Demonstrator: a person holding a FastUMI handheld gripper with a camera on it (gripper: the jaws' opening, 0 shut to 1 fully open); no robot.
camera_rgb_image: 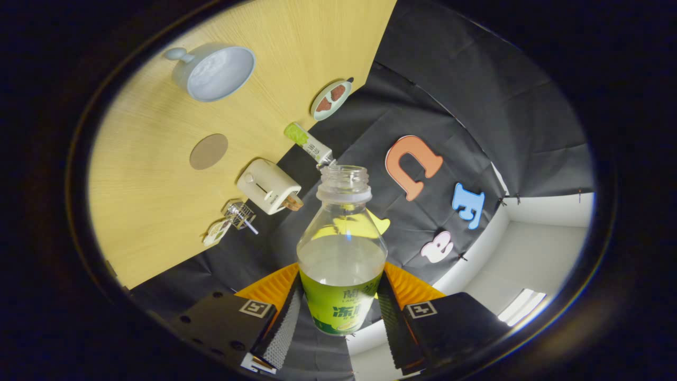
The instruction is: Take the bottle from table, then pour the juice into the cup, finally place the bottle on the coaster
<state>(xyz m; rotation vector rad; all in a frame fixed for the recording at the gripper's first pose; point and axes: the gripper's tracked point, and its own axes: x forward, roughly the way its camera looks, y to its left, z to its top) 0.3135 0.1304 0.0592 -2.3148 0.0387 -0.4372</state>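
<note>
My gripper [338, 304] is shut on the bottle [341, 248], both fingers pressing on its green label. The bottle is clear plastic with no cap, and pale liquid fills it to about the middle. I hold it lifted off the table, with the whole view rolled so the wooden table [158, 174] runs tilted beyond the fingers. The pale blue cup [217, 71] with a knob handle stands far off on the table, open mouth showing. The round brown coaster [209, 151] lies flat between the cup and the bottle.
A cream toaster [270, 186] stands on the table near the bottle's neck. Beside it are a small wire rack [240, 216] and a second green-labelled bottle [309, 143]. A small plate with brown food [331, 99] sits by the table's edge.
</note>
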